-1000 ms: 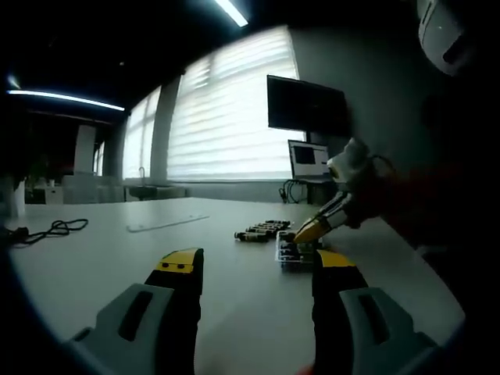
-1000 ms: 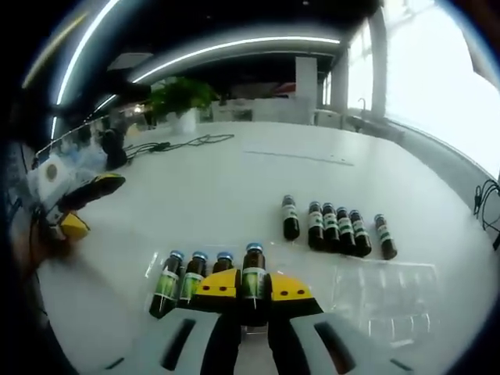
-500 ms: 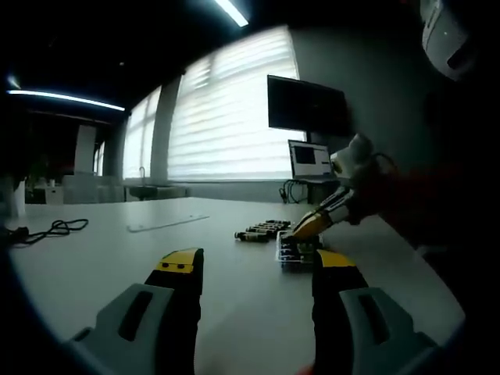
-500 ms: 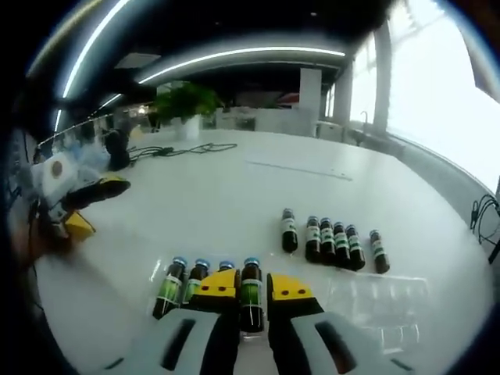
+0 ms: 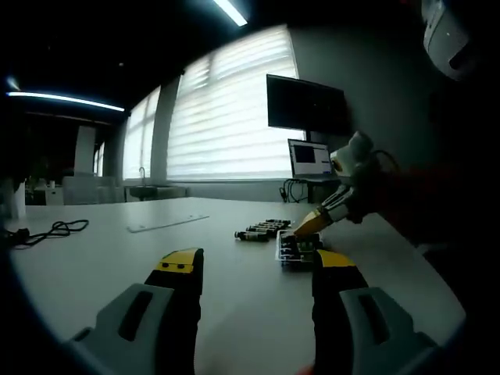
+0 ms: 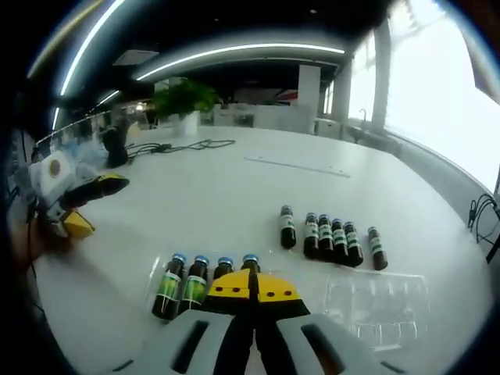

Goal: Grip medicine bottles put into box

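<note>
Several brown medicine bottles with green labels (image 6: 181,281) lie side by side in the left part of a clear plastic tray (image 6: 379,301). A row of loose bottles (image 6: 332,237) lies on the white table beyond it. My right gripper (image 6: 251,288) is shut just short of the rightmost tray bottle (image 6: 250,260), with nothing between its yellow tips. My left gripper (image 5: 258,263) stands open and empty over bare table. In the left gripper view, the tray (image 5: 297,248) and loose bottles (image 5: 262,230) lie ahead, with the right gripper (image 5: 309,226) over the tray.
A black cable (image 5: 47,230) lies at the table's far left and a clear strip (image 5: 168,223) further back. A monitor (image 5: 305,105) hangs by the window blinds. The left gripper (image 6: 78,205) shows at the left. A plant (image 6: 183,98) stands behind.
My right gripper opened off the bottle it held, left it in the tray with the others, then drew back a little and shut. The left gripper stayed still.
</note>
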A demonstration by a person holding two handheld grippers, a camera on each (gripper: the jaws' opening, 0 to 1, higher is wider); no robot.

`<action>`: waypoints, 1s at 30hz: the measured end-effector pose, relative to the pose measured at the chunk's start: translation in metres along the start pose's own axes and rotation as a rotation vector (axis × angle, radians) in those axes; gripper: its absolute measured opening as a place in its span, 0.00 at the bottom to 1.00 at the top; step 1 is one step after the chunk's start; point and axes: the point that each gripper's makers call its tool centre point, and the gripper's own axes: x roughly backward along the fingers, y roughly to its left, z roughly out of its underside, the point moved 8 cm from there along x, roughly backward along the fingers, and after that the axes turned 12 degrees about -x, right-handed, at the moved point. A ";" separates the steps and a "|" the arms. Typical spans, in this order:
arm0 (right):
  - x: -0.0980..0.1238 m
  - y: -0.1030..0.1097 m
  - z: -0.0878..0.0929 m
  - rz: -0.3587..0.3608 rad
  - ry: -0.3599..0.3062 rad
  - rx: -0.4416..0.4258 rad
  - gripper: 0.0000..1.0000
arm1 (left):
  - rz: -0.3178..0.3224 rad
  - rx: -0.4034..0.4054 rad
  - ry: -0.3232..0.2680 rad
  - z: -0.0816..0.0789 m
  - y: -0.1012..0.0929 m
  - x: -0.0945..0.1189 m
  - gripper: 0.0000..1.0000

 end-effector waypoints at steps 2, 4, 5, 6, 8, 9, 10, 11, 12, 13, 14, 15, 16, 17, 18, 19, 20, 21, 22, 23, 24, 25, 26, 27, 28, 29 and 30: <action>-0.001 0.001 0.002 0.007 -0.004 0.014 0.00 | 0.001 -0.002 0.000 0.000 -0.001 0.000 0.49; -0.001 0.006 0.006 0.021 -0.020 0.056 0.00 | 0.002 -0.003 0.001 -0.001 -0.002 -0.001 0.49; 0.000 0.008 0.006 0.017 -0.027 0.069 0.00 | 0.002 -0.002 0.000 -0.001 -0.001 -0.001 0.49; 0.000 0.009 0.008 0.020 -0.037 0.059 0.00 | 0.002 -0.003 0.000 -0.001 -0.001 0.000 0.49; -0.004 0.008 0.008 0.018 -0.046 0.056 0.00 | 0.002 -0.003 0.001 -0.001 -0.001 -0.001 0.49; -0.006 0.007 0.008 0.020 -0.049 0.043 0.00 | 0.002 -0.004 0.000 -0.002 -0.002 -0.001 0.49; -0.006 0.006 0.008 0.019 -0.050 0.043 0.00 | 0.002 -0.004 0.001 -0.002 -0.003 -0.001 0.49; -0.006 0.006 0.008 0.018 -0.053 0.046 0.00 | 0.002 -0.004 0.001 -0.003 -0.003 -0.001 0.49; -0.005 0.006 0.009 0.016 -0.058 0.046 0.00 | 0.002 -0.005 0.001 -0.003 -0.004 -0.001 0.49; -0.004 0.006 0.010 0.014 -0.058 0.051 0.00 | 0.001 -0.005 0.002 -0.003 -0.004 -0.002 0.49; -0.004 0.005 0.011 0.008 -0.063 0.050 0.00 | 0.001 -0.005 0.002 -0.004 -0.005 -0.002 0.49; -0.003 0.004 0.012 0.002 -0.074 0.043 0.00 | 0.000 -0.007 0.002 -0.005 -0.006 -0.002 0.49; -0.007 0.002 0.013 -0.002 -0.083 0.043 0.00 | 0.000 -0.008 0.003 -0.005 -0.007 -0.003 0.49; -0.008 0.002 0.013 -0.001 -0.087 0.059 0.00 | 0.000 -0.009 0.004 -0.004 -0.006 -0.002 0.49; -0.008 0.002 0.012 0.001 -0.087 0.059 0.00 | 0.000 -0.012 0.005 -0.004 -0.006 -0.002 0.49; -0.007 0.002 0.012 0.003 -0.085 0.059 0.00 | 0.000 -0.012 0.005 -0.003 -0.004 -0.001 0.49; -0.007 0.002 0.012 0.003 -0.084 0.060 0.00 | -0.001 -0.012 0.006 -0.003 -0.004 -0.001 0.49; -0.007 0.002 0.012 0.004 -0.087 0.059 0.00 | -0.001 -0.012 0.006 -0.003 -0.003 -0.001 0.49; -0.007 0.002 0.012 0.002 -0.088 0.063 0.00 | -0.002 -0.013 0.006 -0.003 -0.004 -0.001 0.49; -0.007 0.001 0.010 0.000 -0.081 0.063 0.00 | -0.002 -0.015 0.007 -0.003 -0.004 -0.001 0.49; -0.007 0.001 0.008 0.001 -0.070 0.067 0.00 | -0.002 -0.016 0.007 -0.003 -0.004 -0.001 0.49; -0.007 0.000 0.007 0.012 -0.062 0.069 0.00 | -0.001 -0.016 0.007 -0.003 -0.004 -0.001 0.49; -0.008 -0.001 0.006 0.026 -0.050 0.046 0.00 | -0.001 -0.016 0.008 -0.003 -0.004 -0.001 0.49; -0.008 -0.003 0.004 0.033 -0.052 0.015 0.00 | -0.002 -0.016 0.008 -0.003 -0.004 -0.001 0.49; -0.007 -0.004 0.001 0.044 -0.077 -0.004 0.00 | -0.002 -0.015 0.007 -0.003 -0.003 0.000 0.49; -0.005 -0.005 -0.004 0.057 -0.125 -0.032 0.00 | -0.002 -0.016 0.008 -0.003 -0.004 0.000 0.49; -0.003 -0.006 -0.007 0.057 -0.132 -0.055 0.00 | -0.002 -0.017 0.009 -0.003 -0.004 0.000 0.49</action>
